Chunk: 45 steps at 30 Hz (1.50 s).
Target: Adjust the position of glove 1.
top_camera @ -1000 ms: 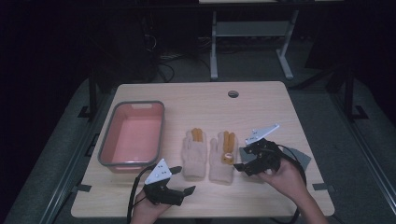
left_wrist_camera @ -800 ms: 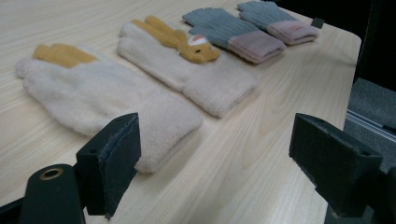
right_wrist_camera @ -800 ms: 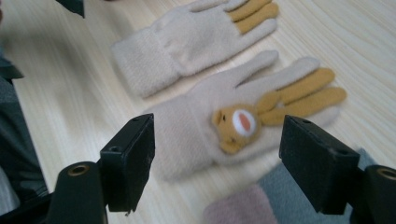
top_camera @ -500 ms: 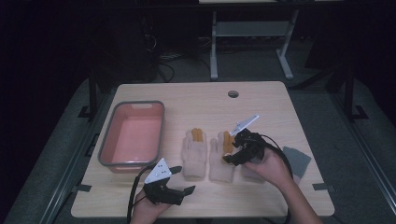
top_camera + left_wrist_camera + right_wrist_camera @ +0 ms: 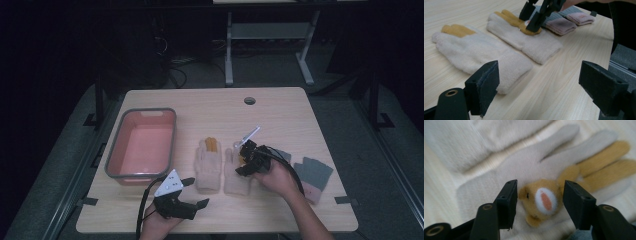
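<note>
Two cream gloves lay side by side at the middle of the table (image 5: pixel 280 107), and from the high view my right claw (image 5: pixel 243 161) was over the right glove (image 5: pixel 235 175), down on its finger end. That glove's long axis ran away from me, cuff near, fingers far. The left glove (image 5: pixel 208 165) lay just beside it, the pink tub (image 5: pixel 141 145) further left, and a grey pair of gloves (image 5: pixel 312 175) off to the right. My right hand was plainly the nearer one; the wrist was bent so the claw pointed down and a little leftward. My left claw (image 5: pixel 192 192) rested low at the near edge, aimed toward the gloves.

In the left gripper view, my left claw (image 5: pixel 539 85) stood wide open with nothing in it, bare wood between its jaws, both gloves lying ahead. Farther off, the right claw (image 5: pixel 534 15) was tipped down onto the tan patch of the far glove (image 5: pixel 534 42).

In the right gripper view, my right claw (image 5: pixel 539 202) had just been closing, partly open, jaws straddling a small tan bear face (image 5: pixel 541 201) sewn on the glove (image 5: pixel 499 192). The left jaw looked against it or nearly so, and a gap showed at the right, so I judged it not yet pinched. The tan fingers (image 5: pixel 606 167) ran up and to the right.
</note>
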Tool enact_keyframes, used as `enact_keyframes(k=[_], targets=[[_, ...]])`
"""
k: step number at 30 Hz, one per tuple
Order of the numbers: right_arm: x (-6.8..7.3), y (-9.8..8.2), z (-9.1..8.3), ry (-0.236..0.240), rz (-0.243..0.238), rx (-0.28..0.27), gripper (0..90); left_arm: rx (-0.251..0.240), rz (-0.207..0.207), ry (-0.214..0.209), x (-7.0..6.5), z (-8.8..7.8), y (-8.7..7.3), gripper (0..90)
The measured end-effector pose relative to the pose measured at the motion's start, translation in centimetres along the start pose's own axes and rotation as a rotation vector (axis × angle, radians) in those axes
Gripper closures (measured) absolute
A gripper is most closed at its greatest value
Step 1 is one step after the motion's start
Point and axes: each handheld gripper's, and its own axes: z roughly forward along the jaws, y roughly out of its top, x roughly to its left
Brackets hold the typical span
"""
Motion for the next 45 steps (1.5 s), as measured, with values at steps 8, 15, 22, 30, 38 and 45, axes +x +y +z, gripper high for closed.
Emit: enact_keyframes(k=[8,15,22,30,38,45], targets=[[0.5,-1.8,1.1,-0.048,0.059,-0.072,49.9,-0.003,0.000,0.001,-0.1,-0.1,0.0,16.8],[1.1,-3.3,1.4,-0.091,0.097,-0.176,52.1,-0.005,0.006,-0.001,-0.3,0.1,0.0,16.8],[1.5,-3.3,1.4,-0.120,0.080,-0.181,52.9,0.001,0.002,-0.004,-0.3,0.2,-0.1,16.8],[1.7,-3.7,1.2,-0.118,0.097,-0.184,53.1,0.001,0.004,-0.007,-0.6,0.3,-0.1,16.8],[1.8,-3.8,1.2,-0.116,0.105,-0.183,53.9,-0.002,-0.001,-0.008,-0.4,0.2,0.0,16.9],[1.7,-3.8,0.9,-0.107,0.119,-0.180,56.5,-0.006,-0.003,-0.007,-0.2,0.0,0.0,16.8]])
